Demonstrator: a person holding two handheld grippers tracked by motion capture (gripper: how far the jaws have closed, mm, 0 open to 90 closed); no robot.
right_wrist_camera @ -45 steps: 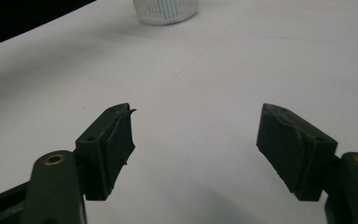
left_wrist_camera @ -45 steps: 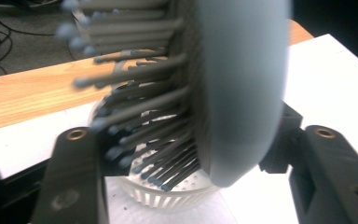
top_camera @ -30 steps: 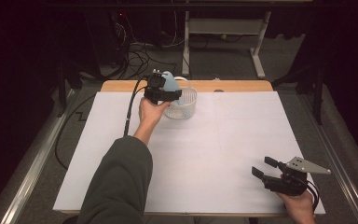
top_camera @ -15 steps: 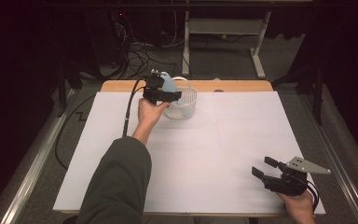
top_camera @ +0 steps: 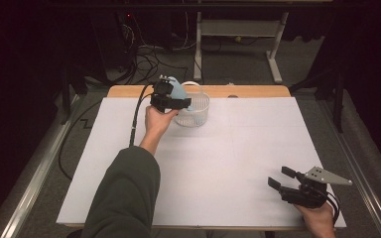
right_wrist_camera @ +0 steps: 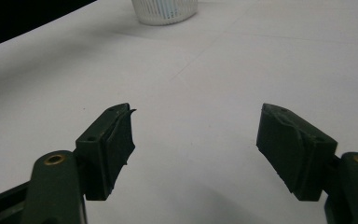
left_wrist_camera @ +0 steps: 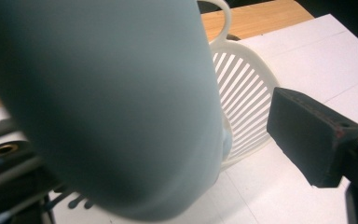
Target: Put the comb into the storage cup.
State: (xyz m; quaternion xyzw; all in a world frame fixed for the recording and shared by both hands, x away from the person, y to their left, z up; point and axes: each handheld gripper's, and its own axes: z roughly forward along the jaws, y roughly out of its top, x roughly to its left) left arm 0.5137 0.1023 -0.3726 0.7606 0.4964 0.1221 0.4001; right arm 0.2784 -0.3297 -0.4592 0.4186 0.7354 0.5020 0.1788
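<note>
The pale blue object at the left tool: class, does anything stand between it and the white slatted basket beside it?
Nothing visible does. The pale blue object sits between the left tool's just-opened jaws, right at the white slatted basket, with no other item between them.

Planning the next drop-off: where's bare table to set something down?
Bare white table between the white basket and the right gripper, and right of the basket to the table edge. Crowded at the basket, where the left gripper and light-blue object sit.
</note>
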